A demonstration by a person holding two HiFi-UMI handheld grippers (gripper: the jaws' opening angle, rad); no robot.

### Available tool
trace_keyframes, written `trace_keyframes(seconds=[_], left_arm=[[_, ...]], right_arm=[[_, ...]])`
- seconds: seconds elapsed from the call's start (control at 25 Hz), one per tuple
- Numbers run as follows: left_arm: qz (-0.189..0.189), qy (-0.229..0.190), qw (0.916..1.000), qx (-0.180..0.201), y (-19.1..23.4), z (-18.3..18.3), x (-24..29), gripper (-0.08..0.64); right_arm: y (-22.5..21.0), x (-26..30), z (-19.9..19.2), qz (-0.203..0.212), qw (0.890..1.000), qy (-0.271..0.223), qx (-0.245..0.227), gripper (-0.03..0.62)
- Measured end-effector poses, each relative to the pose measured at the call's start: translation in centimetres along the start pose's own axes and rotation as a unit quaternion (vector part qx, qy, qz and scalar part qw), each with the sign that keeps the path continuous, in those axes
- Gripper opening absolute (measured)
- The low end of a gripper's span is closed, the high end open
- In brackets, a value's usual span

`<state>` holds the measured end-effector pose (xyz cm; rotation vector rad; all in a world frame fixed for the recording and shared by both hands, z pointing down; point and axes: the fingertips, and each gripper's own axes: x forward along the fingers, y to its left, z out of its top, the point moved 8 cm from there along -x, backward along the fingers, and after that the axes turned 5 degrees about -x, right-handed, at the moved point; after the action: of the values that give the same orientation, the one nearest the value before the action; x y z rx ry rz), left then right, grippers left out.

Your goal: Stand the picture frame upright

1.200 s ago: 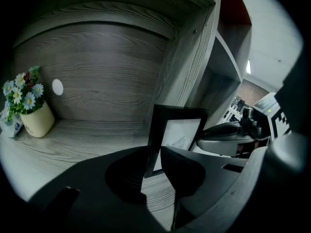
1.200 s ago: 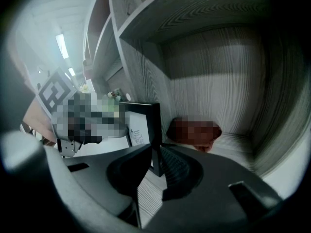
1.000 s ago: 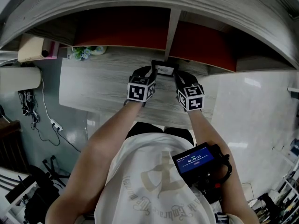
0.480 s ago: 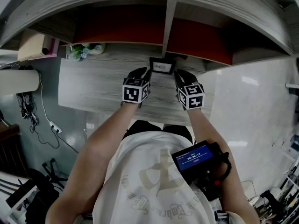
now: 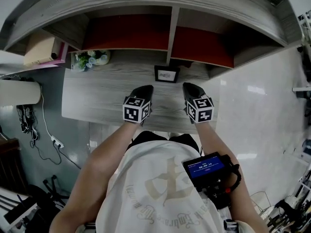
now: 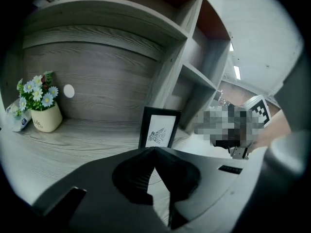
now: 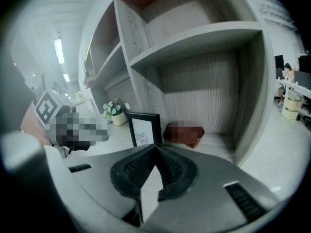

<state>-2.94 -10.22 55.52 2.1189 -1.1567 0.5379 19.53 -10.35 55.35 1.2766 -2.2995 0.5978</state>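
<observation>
Picture frame (image 5: pixel 166 74) upright on desk (image 5: pixel 97 92) — left gripper (image 5: pixel 147 88), right gripper (image 5: pixel 187 85) just closed (empty).

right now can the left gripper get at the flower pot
Probably yes. The flower pot stands to the left of the left gripper, with only bare desk between them; the frame is ahead, out of that path. Its jaws have just closed on nothing, so they would need to open first.

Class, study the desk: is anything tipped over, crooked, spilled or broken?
Nothing stands out. The picture frame stands upright on the desk, the flower pot sits upright too, and nothing looks spilled or broken.
</observation>
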Motion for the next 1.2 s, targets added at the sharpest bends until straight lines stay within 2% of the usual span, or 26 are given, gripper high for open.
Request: trace_keyframes(seconds=[0.36,0.48,0.6,0.8,1.2], left_arm=[[-0.021,-0.028,0.9991,-0.024,-0.6,-1.2,-3.8,0.006],[-0.036,-0.037,0.9986,-0.010,-1.1,-1.4,-5.5,0.005],[-0.048,-0.048,0.9977,0.001,-1.0,-1.4,-7.4,0.005],[-0.053,-0.067,0.9963,-0.005,-0.5,-1.7,-10.3,0.005],[-0.079,-0.075,0.9940,0.008,-1.5,-2.6,-13.0,0.005]], right_arm=[[2.3,-3.6,0.0,0.018,0.999,-0.015,-0.039,0.005],[3.3,-5.2,-0.2,0.031,0.998,-0.028,-0.046,0.005],[4.0,-6.7,-0.3,0.042,0.997,-0.044,-0.044,0.003],[5.2,-9.2,-0.6,0.047,0.996,-0.064,-0.035,0.003],[7.1,-12.7,-1.0,0.028,0.995,-0.089,-0.021,0.003]])
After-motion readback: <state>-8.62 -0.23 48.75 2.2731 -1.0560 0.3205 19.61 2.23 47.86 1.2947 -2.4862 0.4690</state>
